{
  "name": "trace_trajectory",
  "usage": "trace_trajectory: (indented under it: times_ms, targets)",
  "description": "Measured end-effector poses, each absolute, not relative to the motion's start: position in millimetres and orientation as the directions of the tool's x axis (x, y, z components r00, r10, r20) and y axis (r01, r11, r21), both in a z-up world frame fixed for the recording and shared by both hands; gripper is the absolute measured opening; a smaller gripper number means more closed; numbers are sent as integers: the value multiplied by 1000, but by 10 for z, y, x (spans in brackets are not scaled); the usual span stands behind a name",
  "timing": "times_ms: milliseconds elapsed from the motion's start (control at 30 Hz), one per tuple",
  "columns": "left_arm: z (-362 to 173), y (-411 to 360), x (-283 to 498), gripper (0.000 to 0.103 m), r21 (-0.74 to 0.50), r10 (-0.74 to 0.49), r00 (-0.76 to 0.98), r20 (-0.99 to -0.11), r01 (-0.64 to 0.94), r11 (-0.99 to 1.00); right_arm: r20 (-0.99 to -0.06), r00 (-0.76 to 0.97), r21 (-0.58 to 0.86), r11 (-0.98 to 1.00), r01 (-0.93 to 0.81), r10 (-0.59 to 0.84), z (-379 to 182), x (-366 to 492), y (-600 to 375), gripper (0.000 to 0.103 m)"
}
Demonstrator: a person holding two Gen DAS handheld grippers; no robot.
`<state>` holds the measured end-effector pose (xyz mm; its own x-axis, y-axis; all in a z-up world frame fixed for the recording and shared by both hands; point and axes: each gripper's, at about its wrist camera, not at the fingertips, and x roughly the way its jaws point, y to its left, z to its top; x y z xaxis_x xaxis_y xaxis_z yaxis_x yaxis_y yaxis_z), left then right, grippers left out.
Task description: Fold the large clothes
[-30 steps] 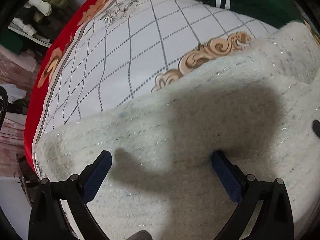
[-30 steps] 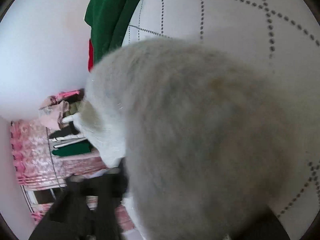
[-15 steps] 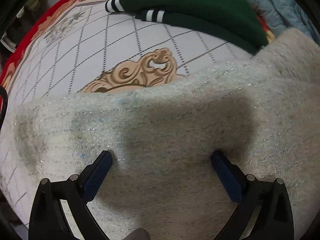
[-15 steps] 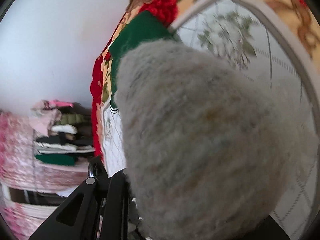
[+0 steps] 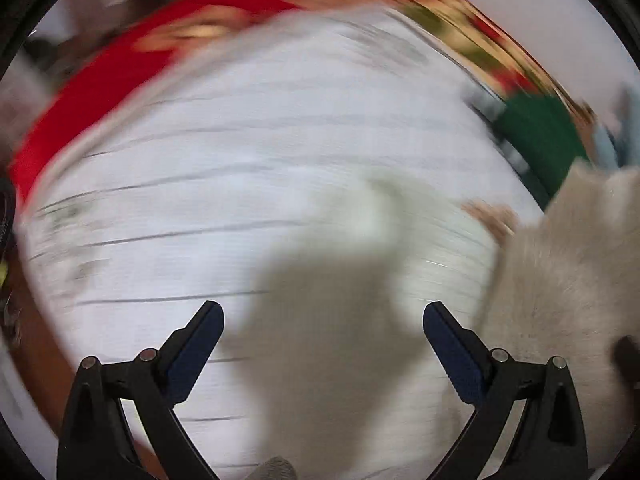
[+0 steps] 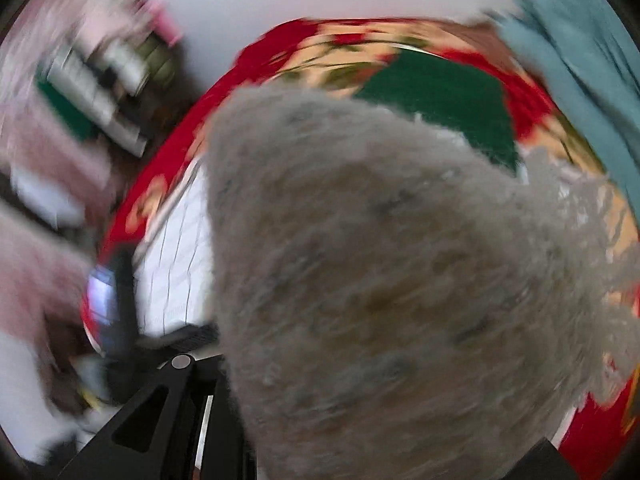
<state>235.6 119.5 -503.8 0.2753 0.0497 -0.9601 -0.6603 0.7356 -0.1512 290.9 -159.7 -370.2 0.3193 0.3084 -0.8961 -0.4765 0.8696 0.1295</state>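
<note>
A fuzzy cream-white sweater (image 6: 380, 280) hangs bunched in front of the right wrist camera and covers most of that view. My right gripper's fingertips are hidden behind the cloth; only its left finger base (image 6: 176, 412) shows, and the jaws appear shut on the sweater. In the left wrist view the same sweater (image 5: 568, 280) shows at the right edge, lifted off the bed. My left gripper (image 5: 323, 344) is open and empty, above the white grid-patterned quilt (image 5: 240, 200). Both views are motion-blurred.
The quilt has a red floral border (image 5: 100, 92). A dark green garment (image 6: 440, 92) lies at the far side of the bed, also in the left view (image 5: 540, 136). A light blue garment (image 6: 580, 60) lies beyond it. Shelves with folded clothes (image 6: 104, 76) stand by the wall.
The sweater has been lifted off the quilt by the right gripper and now hangs at the right. The left gripper, which was over the sweater, now hovers over bare quilt. Both cameras swung fast.
</note>
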Motion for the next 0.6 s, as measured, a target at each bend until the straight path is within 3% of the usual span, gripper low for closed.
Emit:
trace_trajectory:
  times_ms: [167,333,400,467,500,533,600]
  targets:
    - [-4768,1898,1320,102,-9,233,187,-954,-797,604,-920,295,-8,739,-674,259,-4172,2177,-546,21]
    - [-4747,2214,943,102,47,300,139,-944,-842,537,-948,266,-98,639,-763,173,-4912,1576,-21,21]
    - [-4742,2274,918,102,24,286,149,-947,-852,523,-961,242,-119,586,-802,136,-5168,1393,70,28]
    - [-4736,2342,943,102,-5,267,172,-948,-849,528,-967,205,-91,546,-833,152,-5191,1277,116,62]
    - [-4725,2353,981,102,-23,253,186,-949,-845,534,-971,155,-38,523,-851,182,-5128,1211,120,69]
    - [-4694,2320,1045,102,-53,233,212,-949,-837,545,-973,109,11,510,-860,205,-5057,1171,98,75]
    - [-4652,2253,1185,102,-114,180,261,-948,-810,576,-965,-22,155,499,-852,262,-4902,1177,-36,75]
